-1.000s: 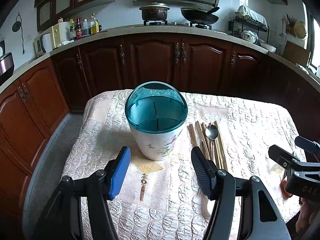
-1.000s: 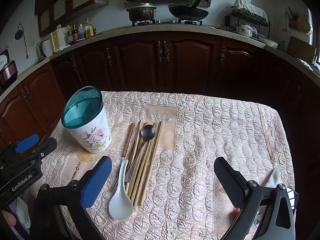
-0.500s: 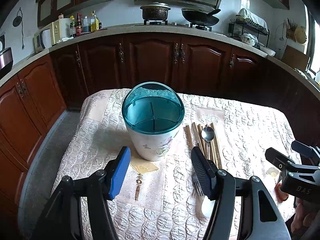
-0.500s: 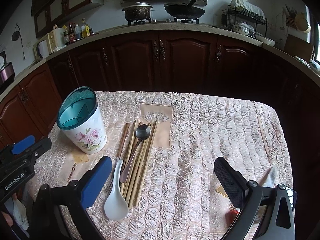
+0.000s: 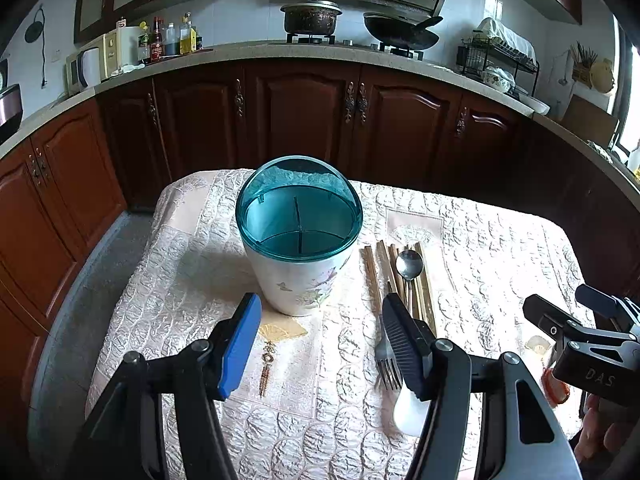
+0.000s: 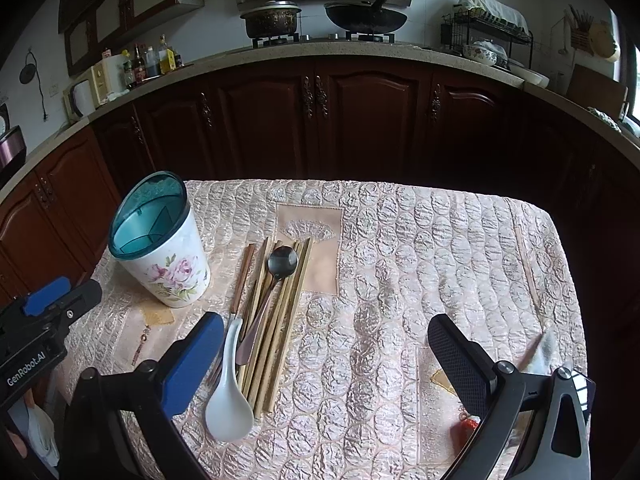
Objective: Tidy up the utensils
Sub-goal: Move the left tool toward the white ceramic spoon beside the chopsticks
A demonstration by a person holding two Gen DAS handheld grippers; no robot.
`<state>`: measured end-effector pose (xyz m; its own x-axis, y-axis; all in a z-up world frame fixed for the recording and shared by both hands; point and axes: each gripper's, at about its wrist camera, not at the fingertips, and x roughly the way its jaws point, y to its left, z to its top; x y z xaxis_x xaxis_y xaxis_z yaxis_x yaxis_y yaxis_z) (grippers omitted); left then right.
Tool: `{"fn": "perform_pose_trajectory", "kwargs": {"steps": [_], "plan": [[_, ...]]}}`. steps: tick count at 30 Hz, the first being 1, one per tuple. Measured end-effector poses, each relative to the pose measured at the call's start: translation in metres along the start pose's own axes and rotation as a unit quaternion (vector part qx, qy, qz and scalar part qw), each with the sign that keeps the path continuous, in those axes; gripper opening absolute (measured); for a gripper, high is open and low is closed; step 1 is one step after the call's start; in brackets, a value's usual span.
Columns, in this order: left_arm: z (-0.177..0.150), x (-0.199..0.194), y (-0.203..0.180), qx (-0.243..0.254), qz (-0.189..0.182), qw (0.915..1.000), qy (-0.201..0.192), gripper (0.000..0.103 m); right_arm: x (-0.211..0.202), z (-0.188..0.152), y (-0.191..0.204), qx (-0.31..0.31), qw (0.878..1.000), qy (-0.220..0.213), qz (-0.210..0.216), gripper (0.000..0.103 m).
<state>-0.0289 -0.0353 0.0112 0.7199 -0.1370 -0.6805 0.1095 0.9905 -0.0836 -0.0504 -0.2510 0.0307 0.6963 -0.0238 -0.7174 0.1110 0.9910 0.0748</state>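
Note:
A white floral utensil holder (image 5: 301, 264) with a teal divided insert stands on the table; it also shows in the right wrist view (image 6: 160, 248). To its right lie several wooden chopsticks (image 6: 280, 312), a metal spoon (image 6: 276, 276), a white ceramic spoon (image 6: 229, 388) and a fork (image 5: 387, 360). My left gripper (image 5: 320, 340) is open and empty, just in front of the holder. My right gripper (image 6: 320, 356) is open and empty, above the cloth right of the utensils.
The table (image 6: 440, 260) carries a quilted pink cloth. Dark wooden cabinets (image 5: 304, 120) run behind it, with a pot (image 5: 311, 18) and a wok (image 5: 400, 32) on the stove. A dish rack (image 6: 492, 40) stands at the back right.
Both grippers have pulled back and risen a little, so the holder and utensils sit slightly farther away. Nothing on the table has moved.

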Motion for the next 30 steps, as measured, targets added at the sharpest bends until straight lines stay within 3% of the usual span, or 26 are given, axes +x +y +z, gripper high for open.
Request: {"fn": "perform_pose_trajectory", "kwargs": {"steps": [30], "plan": [[-0.008, 0.009, -0.008, 0.004, -0.013, 0.9997, 0.021, 0.064, 0.011, -0.006, -0.008, -0.002, 1.0, 0.019, -0.01, 0.103]]}}
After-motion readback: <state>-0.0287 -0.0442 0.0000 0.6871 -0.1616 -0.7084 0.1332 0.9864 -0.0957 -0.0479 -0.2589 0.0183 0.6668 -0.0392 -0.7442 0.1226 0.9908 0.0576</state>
